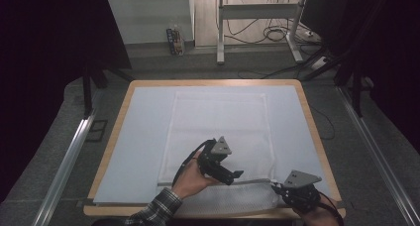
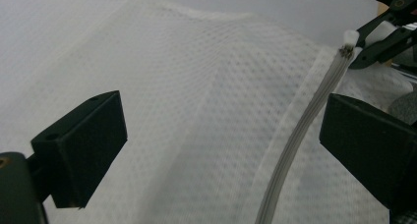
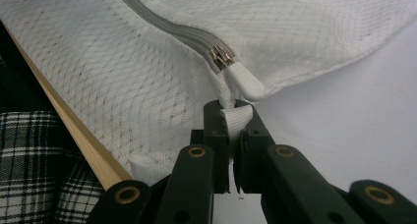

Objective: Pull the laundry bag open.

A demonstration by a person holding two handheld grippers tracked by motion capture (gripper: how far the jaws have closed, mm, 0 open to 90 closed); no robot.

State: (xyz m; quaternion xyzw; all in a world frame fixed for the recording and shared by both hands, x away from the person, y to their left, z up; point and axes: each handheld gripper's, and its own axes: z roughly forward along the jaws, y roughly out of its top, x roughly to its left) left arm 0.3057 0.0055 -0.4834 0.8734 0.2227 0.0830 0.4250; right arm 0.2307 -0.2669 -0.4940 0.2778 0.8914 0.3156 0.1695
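a white mesh laundry bag [image 1: 218,132], flat and rectangular, lies on a pale blue table cover [image 1: 138,137] over a wooden-edged table [image 1: 317,132]. its fabric is an open knit of small holes, fine diamonds in the right gripper view and dotted rows in the left gripper view. a grey ribbed zipper [image 1: 198,184] runs across the bag near its 6 o'clock edge.

the left gripper [image 1: 236,175], held in a hand [image 1: 190,179] with a plaid sleeve [image 1: 158,208], hovers over the bag at about 6 o'clock of the table, pointing toward 3 o'clock. its two blocky black jaws stand wide apart with nothing between them but mesh below.

the right gripper [image 1: 273,186] sits at about 5 o'clock, at the zipper's end. its jaws are closed on a white ribbed fabric tab [image 3: 237,121] at the bag's corner, just below the metal zipper slider [image 3: 222,56] and its smooth white plastic pull [image 3: 246,84].

the right gripper view gives the pinch, the slider's metal and the table's wooden lip [image 3: 78,135] at 8 o'clock. the left gripper view gives the zipper [image 2: 300,130] as a curved raised band rising to 1 o'clock, where the right gripper [image 2: 361,42] pinches its end. the high view gives the whole bag and the floor with cables at 12 o'clock.
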